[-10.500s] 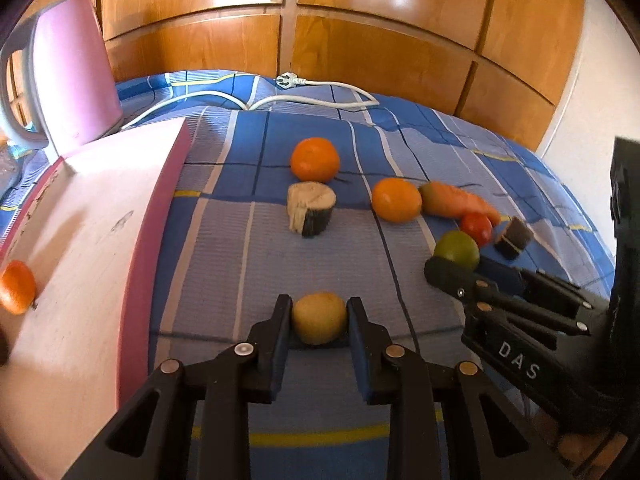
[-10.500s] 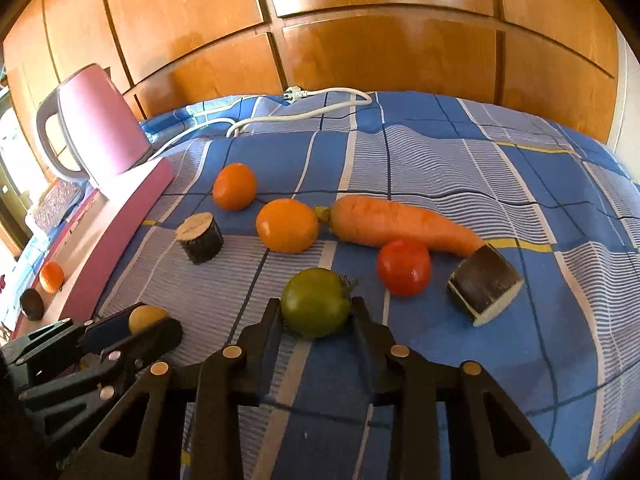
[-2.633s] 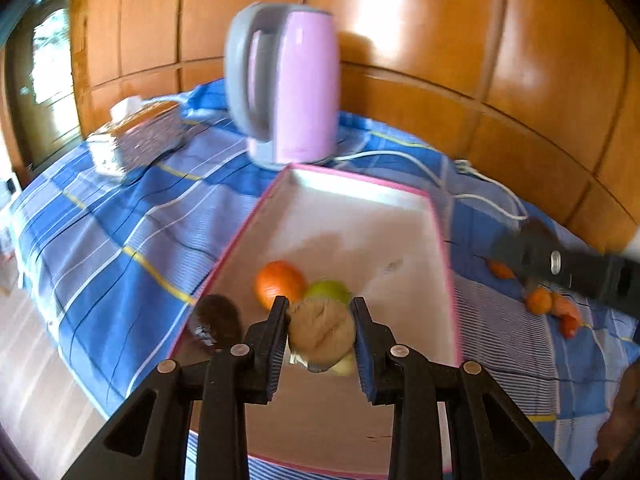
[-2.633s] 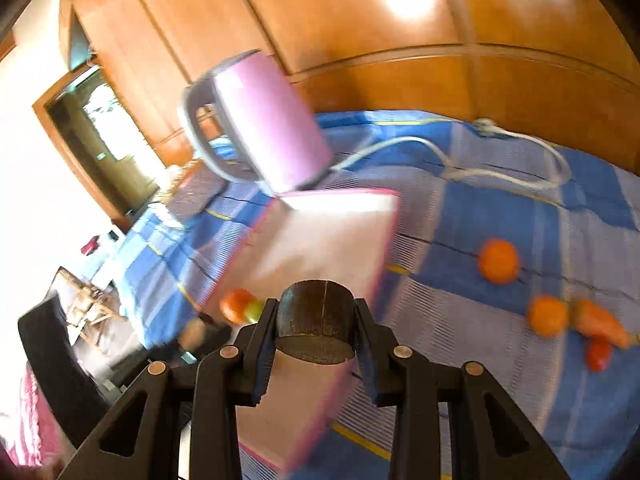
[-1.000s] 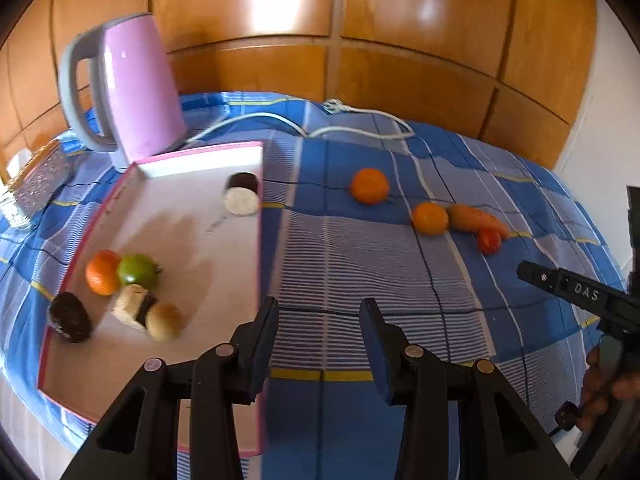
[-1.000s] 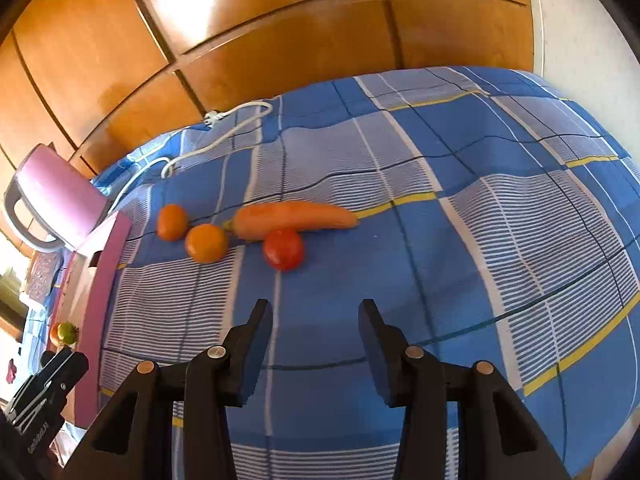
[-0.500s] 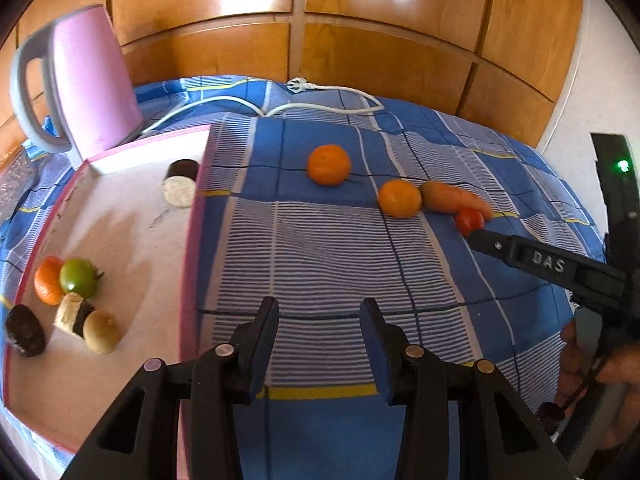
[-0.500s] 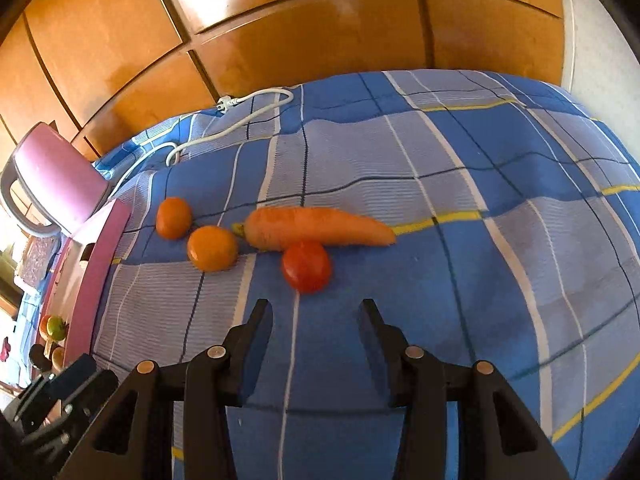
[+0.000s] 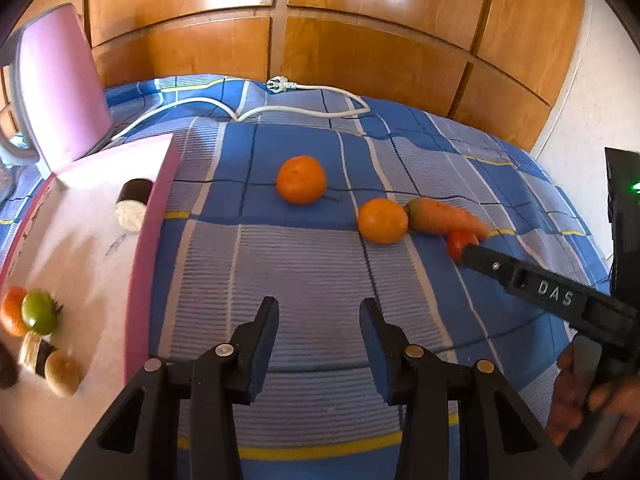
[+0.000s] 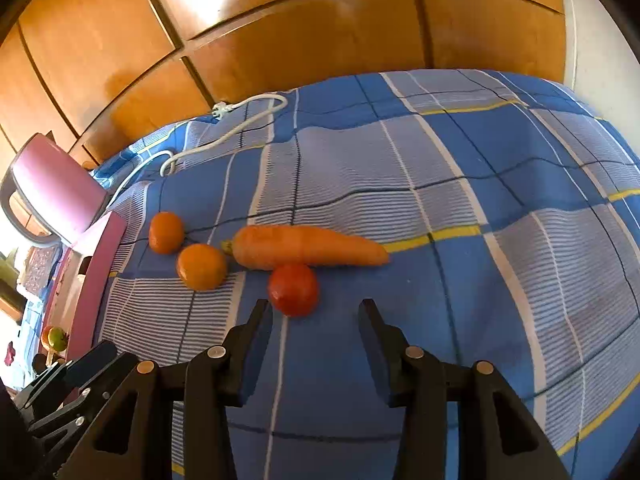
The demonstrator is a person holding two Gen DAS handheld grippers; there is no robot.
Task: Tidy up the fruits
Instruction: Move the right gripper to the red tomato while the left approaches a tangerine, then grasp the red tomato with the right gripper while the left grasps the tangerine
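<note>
Both claws are now hanging empty over the bed, where earlier the left one was carrying a brown fruit over the tray and the right one a dark round chunk; that chunk is now lying in the tray's far corner.

Blue checked bedcover with yellow lines (image 9: 304, 264) is spreading under everything, in front of glossy wooden panelling (image 9: 360, 52). Pink electric kettle with a grey handle (image 9: 56, 88) is standing at the far left, its white cord (image 9: 304, 110) trailing across the cover. Pink-rimmed white rectangular tray (image 9: 140, 264) is lying beside it, holding the dark cut chunk (image 9: 132, 202), a green tomato (image 9: 39, 311), an orange fruit (image 9: 10, 308) touching it, and a brown round fruit (image 9: 62, 372).

Left claw (image 9: 319, 322) is standing open with nothing between its pads. Right claw (image 10: 316, 322) is standing open too, empty, with the small red tomato (image 10: 293, 289) just ahead of its left finger.

Long orange carrot (image 10: 304, 246) is lying just behind the tomato. Two round orange mandarins are sitting to its left, the nearer one (image 10: 201, 266) close by the carrot's stem end, the farther one (image 10: 165, 232) nearer the tray.
</note>
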